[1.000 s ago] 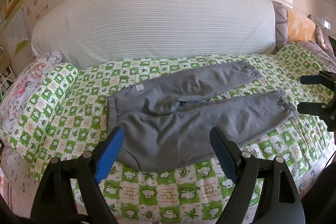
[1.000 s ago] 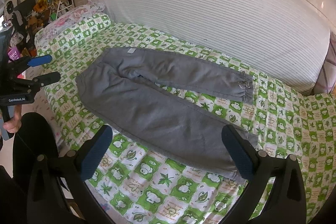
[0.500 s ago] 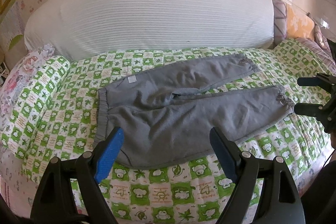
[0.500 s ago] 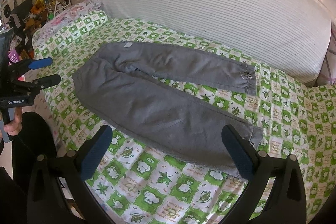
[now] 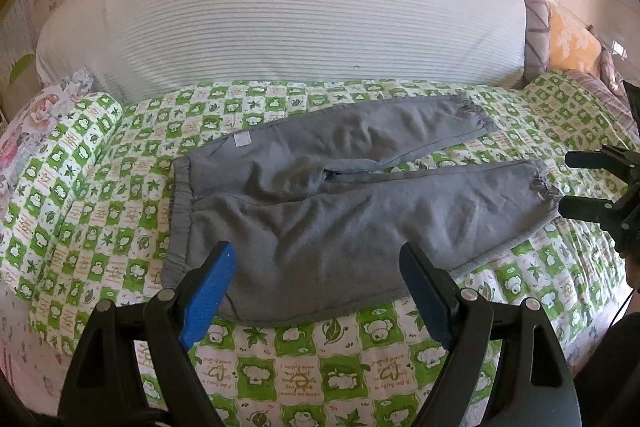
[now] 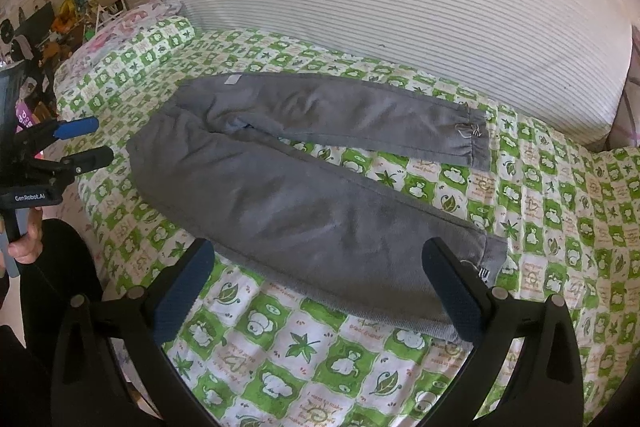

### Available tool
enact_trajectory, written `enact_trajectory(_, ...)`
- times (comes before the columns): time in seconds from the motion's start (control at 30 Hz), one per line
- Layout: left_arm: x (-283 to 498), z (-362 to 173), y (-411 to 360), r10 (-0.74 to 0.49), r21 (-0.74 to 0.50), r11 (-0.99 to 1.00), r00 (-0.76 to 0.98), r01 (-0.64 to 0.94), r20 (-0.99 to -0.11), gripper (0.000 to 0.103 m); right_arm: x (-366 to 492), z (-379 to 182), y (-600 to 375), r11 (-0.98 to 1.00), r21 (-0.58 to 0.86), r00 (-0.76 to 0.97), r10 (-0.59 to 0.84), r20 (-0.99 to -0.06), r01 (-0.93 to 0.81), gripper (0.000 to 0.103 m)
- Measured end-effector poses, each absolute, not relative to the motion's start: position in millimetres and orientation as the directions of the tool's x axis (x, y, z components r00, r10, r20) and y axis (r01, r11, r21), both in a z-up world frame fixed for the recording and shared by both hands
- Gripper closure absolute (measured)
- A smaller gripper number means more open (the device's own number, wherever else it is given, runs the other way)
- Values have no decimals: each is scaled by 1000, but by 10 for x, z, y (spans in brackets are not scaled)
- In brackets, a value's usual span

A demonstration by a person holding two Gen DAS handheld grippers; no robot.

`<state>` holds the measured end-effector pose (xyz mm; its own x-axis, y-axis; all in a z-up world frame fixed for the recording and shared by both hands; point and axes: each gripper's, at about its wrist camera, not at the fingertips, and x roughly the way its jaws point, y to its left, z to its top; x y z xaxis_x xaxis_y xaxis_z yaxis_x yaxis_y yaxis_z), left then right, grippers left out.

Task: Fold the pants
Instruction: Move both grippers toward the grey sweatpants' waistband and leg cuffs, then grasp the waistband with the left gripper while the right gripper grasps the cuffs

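Grey pants (image 5: 340, 211) lie flat on a green and white checked quilt (image 5: 280, 367), waistband to the left, two legs spread to the right. They also show in the right wrist view (image 6: 304, 195). My left gripper (image 5: 316, 291) is open and empty, hovering over the near edge of the hip. My right gripper (image 6: 320, 291) is open and empty above the near leg's cuff end. Each gripper shows in the other's view: the right gripper (image 5: 576, 187) beside the near cuff, the left gripper (image 6: 86, 143) beside the waistband.
A large white striped cushion (image 5: 280, 23) runs along the back of the bed. A floral pillow (image 5: 36, 123) lies at the left end, and patterned pillows (image 5: 568, 43) at the right. Cluttered shelves (image 6: 60, 23) stand beyond the bed's left end.
Both grippers have moved in closer to the pants, which now fill more of each view. The pants have not moved. Both grippers stay open.
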<state>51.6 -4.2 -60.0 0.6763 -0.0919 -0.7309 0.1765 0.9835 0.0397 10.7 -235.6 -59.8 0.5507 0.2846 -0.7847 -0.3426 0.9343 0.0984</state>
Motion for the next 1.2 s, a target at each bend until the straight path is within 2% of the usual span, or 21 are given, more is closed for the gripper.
enact_trajectory(0.8,733,-643,-66,-88,43,984,673,175,-734,19,277,-683,-2308,929,104,542,295,-786,-355,0)
enact_trajectory(1.2,1188,-735,282,-74,14,992,659,128,-749,19,859,-759,-2466,942,140,530,291,-797,-306,0)
